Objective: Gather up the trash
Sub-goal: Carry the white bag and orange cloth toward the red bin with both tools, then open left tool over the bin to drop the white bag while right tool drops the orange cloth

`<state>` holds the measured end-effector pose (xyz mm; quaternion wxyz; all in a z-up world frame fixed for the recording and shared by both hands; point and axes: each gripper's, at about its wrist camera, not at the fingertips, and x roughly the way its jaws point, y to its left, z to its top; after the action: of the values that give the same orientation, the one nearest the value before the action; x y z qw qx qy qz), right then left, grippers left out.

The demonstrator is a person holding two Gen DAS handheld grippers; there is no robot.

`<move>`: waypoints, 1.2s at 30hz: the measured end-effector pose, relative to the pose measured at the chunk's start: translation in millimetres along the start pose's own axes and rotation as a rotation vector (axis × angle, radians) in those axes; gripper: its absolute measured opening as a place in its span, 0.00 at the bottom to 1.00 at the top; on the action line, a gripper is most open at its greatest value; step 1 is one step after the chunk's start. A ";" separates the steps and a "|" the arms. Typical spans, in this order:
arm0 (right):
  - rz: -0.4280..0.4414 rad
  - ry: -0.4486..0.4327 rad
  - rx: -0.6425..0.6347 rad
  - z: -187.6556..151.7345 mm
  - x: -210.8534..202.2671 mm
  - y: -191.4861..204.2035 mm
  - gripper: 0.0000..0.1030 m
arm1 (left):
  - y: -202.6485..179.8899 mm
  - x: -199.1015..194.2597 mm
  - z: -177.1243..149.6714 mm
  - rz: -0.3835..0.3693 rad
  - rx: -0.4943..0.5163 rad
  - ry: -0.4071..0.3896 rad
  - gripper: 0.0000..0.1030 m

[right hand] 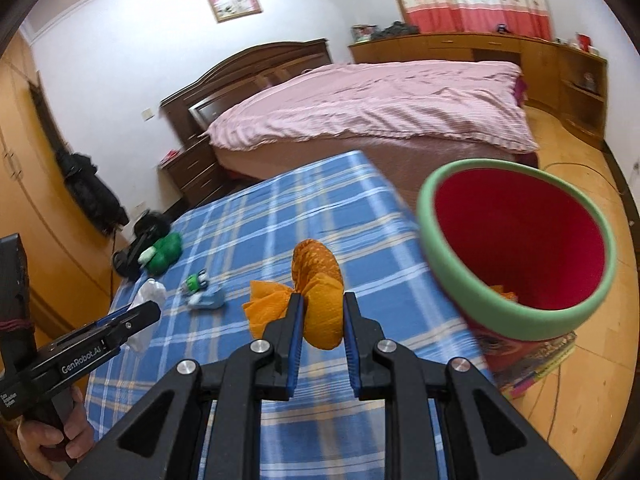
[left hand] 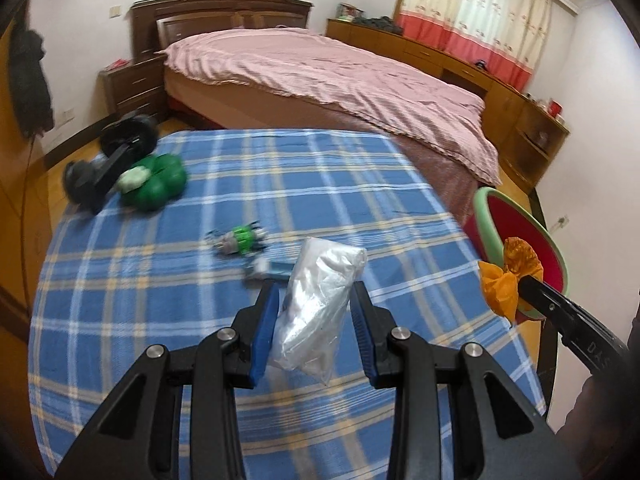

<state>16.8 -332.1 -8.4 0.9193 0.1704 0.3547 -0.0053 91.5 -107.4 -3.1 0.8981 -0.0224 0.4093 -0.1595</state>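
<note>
Left claw grasping clear plastic bag, right claw clenched on orange wad — slack bag could slip, wad could miss bin rim

Bare plaid worktop lies open in the middle; toys crowd its left, and the red bin blocks its right edge.

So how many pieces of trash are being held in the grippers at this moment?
2. A crumpled clear plastic bag sits between the left gripper pads; a wad of orange paper is clamped in the right gripper, near the bin.
</note>
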 end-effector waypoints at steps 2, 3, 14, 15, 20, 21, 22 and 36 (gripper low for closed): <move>-0.017 -0.011 0.021 3.1 -4.0 -12.4 0.20 | -13.4 3.2 4.1 -0.018 0.025 0.001 0.36; -0.025 -0.017 0.032 4.6 -6.4 -18.9 0.20 | -20.0 5.2 6.3 -0.025 0.036 0.002 0.36; -0.127 -0.070 0.140 20.2 -26.2 -89.1 0.20 | -106.6 33.1 22.3 -0.126 0.187 0.032 0.36; -0.137 -0.074 0.151 20.9 -27.9 -95.9 0.20 | -113.6 35.2 23.1 -0.136 0.198 0.034 0.36; -0.176 -0.086 0.214 22.1 -33.6 -127.4 0.20 | -147.2 48.8 28.4 -0.193 0.240 0.041 0.36; -0.181 -0.087 0.226 22.3 -34.2 -133.1 0.20 | -153.8 51.3 28.8 -0.203 0.247 0.043 0.36; -0.190 -0.087 0.237 22.5 -34.4 -139.1 0.20 | -160.4 53.9 29.0 -0.215 0.256 0.044 0.36; -0.250 -0.062 0.311 19.4 -30.0 -189.8 0.23 | -222.4 102.0 25.0 -0.303 0.343 0.092 0.36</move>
<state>-17.8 -520.4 -34.1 0.8845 0.2647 0.3397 -0.1793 113.1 -351.7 -22.8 0.8349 0.0766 0.4087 -0.3605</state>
